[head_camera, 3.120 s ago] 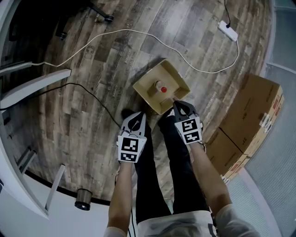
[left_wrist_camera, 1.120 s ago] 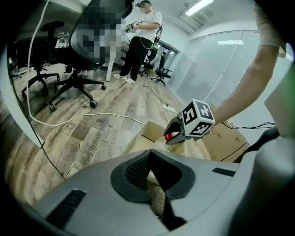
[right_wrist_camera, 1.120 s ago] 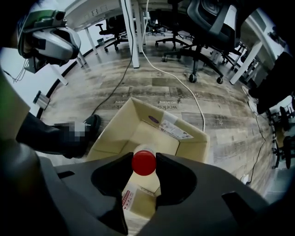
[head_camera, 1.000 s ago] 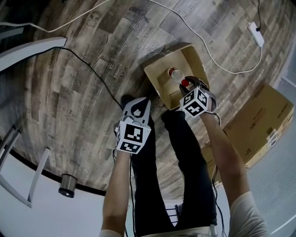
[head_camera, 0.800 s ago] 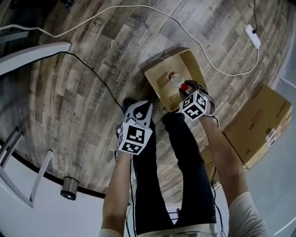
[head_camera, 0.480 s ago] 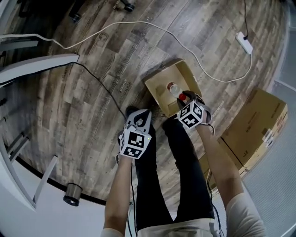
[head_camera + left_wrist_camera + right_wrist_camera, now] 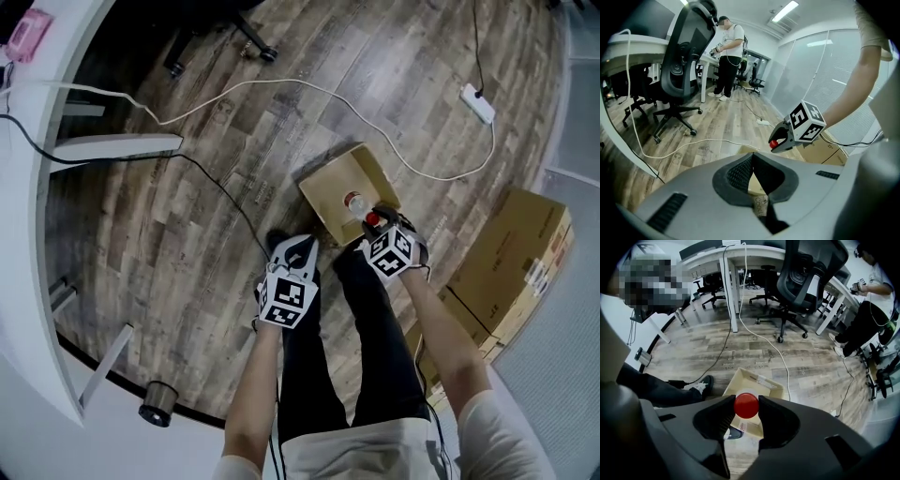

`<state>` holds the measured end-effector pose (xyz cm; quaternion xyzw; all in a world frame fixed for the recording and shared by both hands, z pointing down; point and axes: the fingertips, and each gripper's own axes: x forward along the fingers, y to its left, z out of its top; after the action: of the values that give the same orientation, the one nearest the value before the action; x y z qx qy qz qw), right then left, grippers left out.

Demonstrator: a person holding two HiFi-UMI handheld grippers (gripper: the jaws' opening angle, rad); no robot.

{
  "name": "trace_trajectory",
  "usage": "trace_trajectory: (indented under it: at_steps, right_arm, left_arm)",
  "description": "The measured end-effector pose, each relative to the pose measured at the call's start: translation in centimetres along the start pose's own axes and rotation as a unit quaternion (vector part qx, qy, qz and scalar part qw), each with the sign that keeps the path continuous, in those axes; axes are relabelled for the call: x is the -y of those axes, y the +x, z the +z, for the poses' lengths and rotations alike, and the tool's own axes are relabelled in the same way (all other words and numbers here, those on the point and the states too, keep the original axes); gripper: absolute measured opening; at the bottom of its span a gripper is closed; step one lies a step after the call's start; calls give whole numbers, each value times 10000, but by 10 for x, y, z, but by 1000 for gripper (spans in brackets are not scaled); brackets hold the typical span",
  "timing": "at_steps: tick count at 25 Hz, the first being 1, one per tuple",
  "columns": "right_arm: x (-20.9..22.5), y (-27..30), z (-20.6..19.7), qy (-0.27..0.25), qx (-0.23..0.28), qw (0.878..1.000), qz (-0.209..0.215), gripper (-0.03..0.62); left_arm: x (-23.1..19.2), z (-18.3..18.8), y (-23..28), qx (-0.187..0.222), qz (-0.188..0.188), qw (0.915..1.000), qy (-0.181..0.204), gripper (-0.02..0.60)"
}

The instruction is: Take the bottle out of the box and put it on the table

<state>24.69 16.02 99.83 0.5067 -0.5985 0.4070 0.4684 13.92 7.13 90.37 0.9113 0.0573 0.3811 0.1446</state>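
Now, R gripper (image 7: 375, 223) pinches only the red cap (image 7: 746, 405) of the bottle (image 7: 355, 202), which hangs over the box (image 7: 330, 180) on the floor; L gripper (image 7: 298, 249) is closed, empty. Risk: cap-only grip, so bottle may swing & slip w/ fast carry.

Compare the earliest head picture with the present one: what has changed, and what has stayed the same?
The right tool, which was beside the box before, has taken hold of the bottle by its red cap and is lifting it from the box. The left tool stays empty, and the box remains on the floor.
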Motion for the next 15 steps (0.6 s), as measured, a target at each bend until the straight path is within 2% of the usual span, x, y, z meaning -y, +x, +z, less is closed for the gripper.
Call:
trace_trajectory:
  at_steps: [8,15]
  right_arm:
    - [-7,-89,29,181,183,9996,-71,183]
    - [-4,-184,74,360,743,9964,-202,183]
  left_arm:
    - [22,54,-60,107,36,9998,171,14]
    - [32,108,-109,459,275,9983,247,15]
